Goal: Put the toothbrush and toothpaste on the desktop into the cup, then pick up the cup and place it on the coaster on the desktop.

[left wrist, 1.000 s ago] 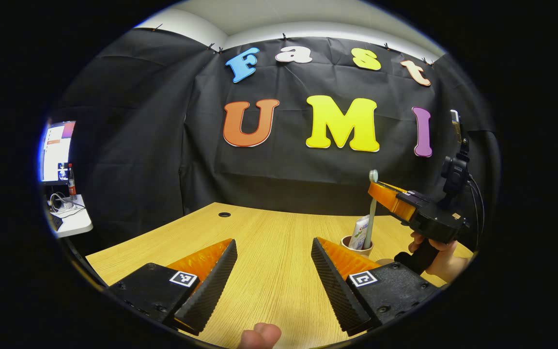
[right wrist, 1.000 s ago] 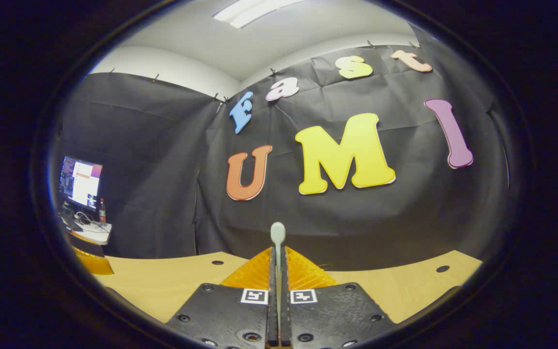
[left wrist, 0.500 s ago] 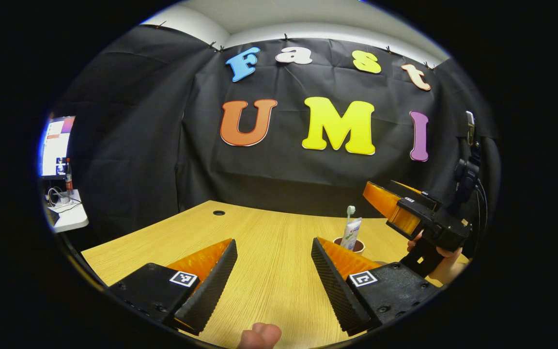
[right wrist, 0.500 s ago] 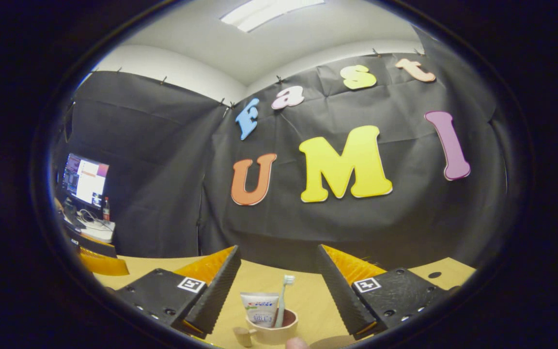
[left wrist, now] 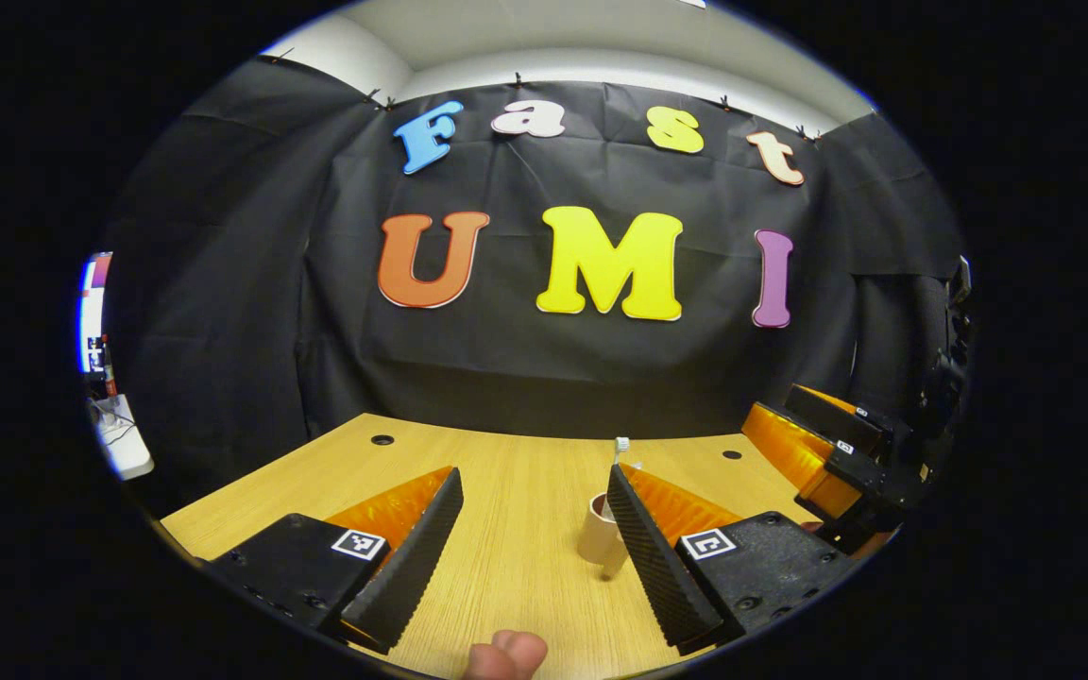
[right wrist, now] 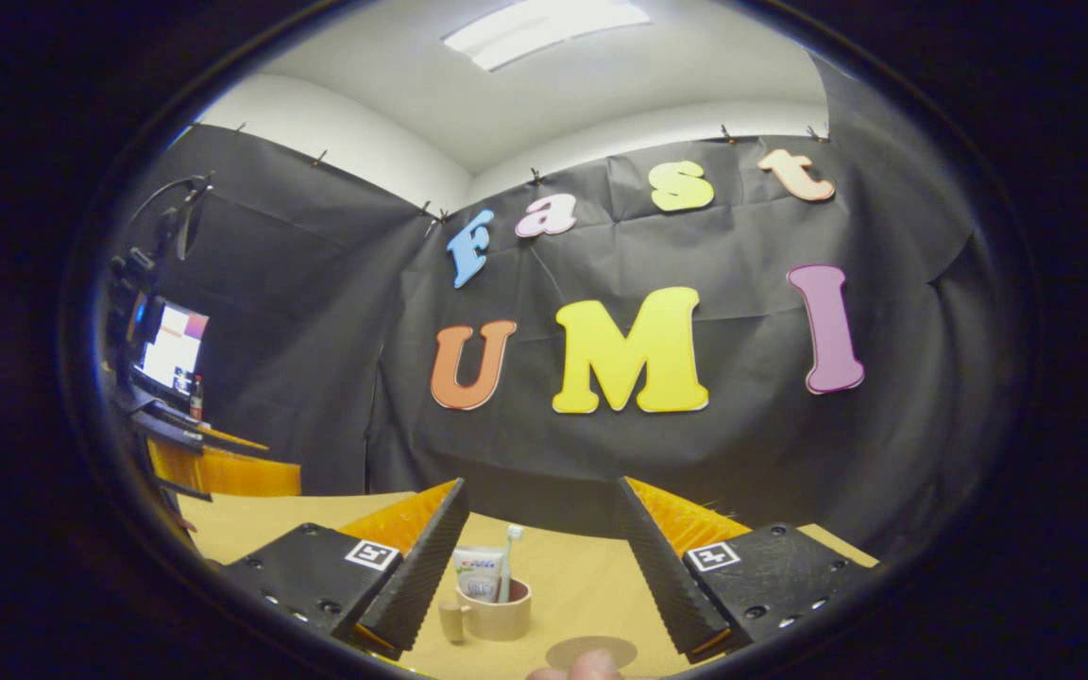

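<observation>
In the right gripper view a tan cup (right wrist: 499, 616) with a side handle stands on the wooden desktop (right wrist: 582, 576), low between my fingers. A toothpaste tube (right wrist: 478, 570) and a toothbrush (right wrist: 509, 555) stand upright in it. A round brown coaster (right wrist: 591, 652) lies just right of the cup, nearer me. My right gripper (right wrist: 541, 484) is open, above and behind the cup. In the left gripper view the cup (left wrist: 595, 536) is partly hidden behind my right finger, with the toothbrush head (left wrist: 621, 444) poking up. My left gripper (left wrist: 533, 472) is open and holds nothing.
The right gripper (left wrist: 832, 453) hangs at the right edge of the left gripper view. The left gripper (right wrist: 223, 469) is at the left of the right gripper view. Cable holes (left wrist: 382, 439) mark the desktop's far side. A monitor (right wrist: 171, 345) and side table stand far left.
My right gripper opened and let the toothbrush drop into the cup, then drew back and away. The left gripper view swung so that the cup now sits close beside its right finger.
</observation>
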Available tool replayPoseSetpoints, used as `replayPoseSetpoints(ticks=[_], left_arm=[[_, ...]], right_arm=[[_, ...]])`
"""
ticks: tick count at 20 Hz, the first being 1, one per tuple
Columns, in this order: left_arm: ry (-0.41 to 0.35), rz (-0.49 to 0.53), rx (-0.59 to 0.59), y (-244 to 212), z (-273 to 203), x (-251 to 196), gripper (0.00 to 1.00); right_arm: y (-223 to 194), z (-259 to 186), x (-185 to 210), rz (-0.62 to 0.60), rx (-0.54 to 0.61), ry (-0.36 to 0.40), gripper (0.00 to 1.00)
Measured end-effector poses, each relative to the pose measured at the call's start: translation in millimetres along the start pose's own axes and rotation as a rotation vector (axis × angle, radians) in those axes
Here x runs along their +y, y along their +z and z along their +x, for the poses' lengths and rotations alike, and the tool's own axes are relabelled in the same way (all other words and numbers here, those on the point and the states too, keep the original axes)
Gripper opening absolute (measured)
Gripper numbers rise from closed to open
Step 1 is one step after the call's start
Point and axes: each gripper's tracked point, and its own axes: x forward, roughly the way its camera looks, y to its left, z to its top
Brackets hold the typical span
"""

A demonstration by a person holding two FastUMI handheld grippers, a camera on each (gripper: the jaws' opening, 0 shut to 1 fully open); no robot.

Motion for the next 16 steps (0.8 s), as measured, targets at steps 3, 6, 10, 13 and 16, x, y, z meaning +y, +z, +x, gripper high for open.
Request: replayPoseSetpoints(ticks=[3,6,10,13,16], left_arm=[[-0.056,0.036,0.030,24.0,10.9,-17.8,0.98],[-0.115,0.051,0.080,39.3,32.4,-40.2,0.97],[-0.210,0.044,0.301,5.5,61.8,-73.7,0.98],[-0.204,0.074,0.553,-76.9,21.1,-72.7,0.98],[-0.190,0.059,0.852,-88.5,76.4,-82.0,0.99]], right_arm=[[-4.9,-42.6,-21.0,-0.042,0.041,-0.029,0.94],[-11.4,-84.1,-34.0,-0.029,0.080,-0.042,0.94],[-13.7,-130.7,-62.7,-0.045,0.096,-0.084,0.94],[-18.2,-161.2,-83.4,-0.023,0.106,-0.121,0.94],[-19.9,-180.7,-114.3,-0.019,0.107,-0.192,0.94]])
